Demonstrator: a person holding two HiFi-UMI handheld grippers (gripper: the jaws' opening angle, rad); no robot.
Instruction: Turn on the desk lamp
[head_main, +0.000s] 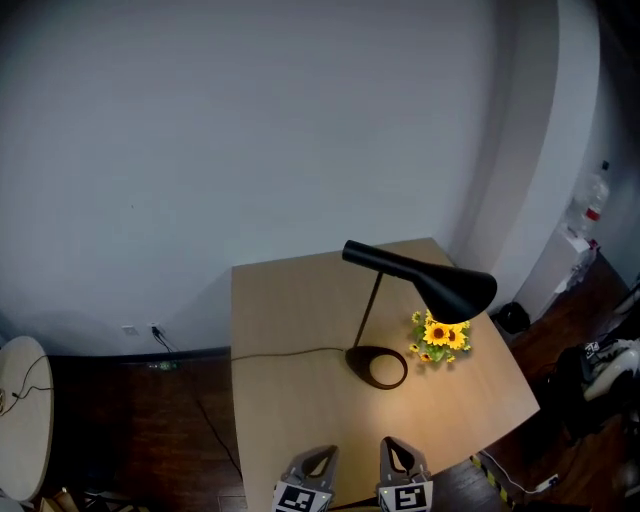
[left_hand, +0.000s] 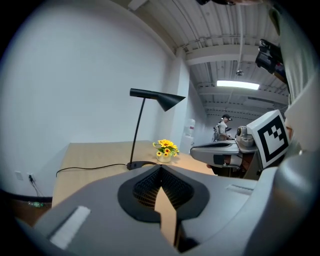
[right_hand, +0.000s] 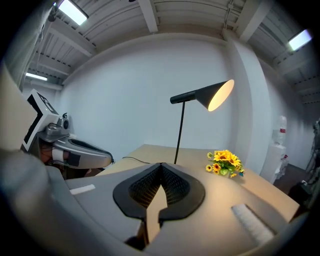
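**Desk lamp (head_main: 430, 277) lit on the table, both grippers closed and empty**

Pale wooden table (head_main: 285, 410) by a grey wall. Black lamp standing on it: round base near the table's middle, thin stem, cone shade tilted down toward the right side, inside of the shade glowing, warm light pooled below. Left gripper (left_hand: 161, 169) and right gripper (right_hand: 161, 165) held side by side at the near edge, well apart from the lamp. Jaws of each closed tip to tip, nothing between them. Small bunch of sunflowers (head_main: 441, 338) under the shade, just beside the base. Black cord (head_main: 290, 353) running from the base leftward off the table edge.
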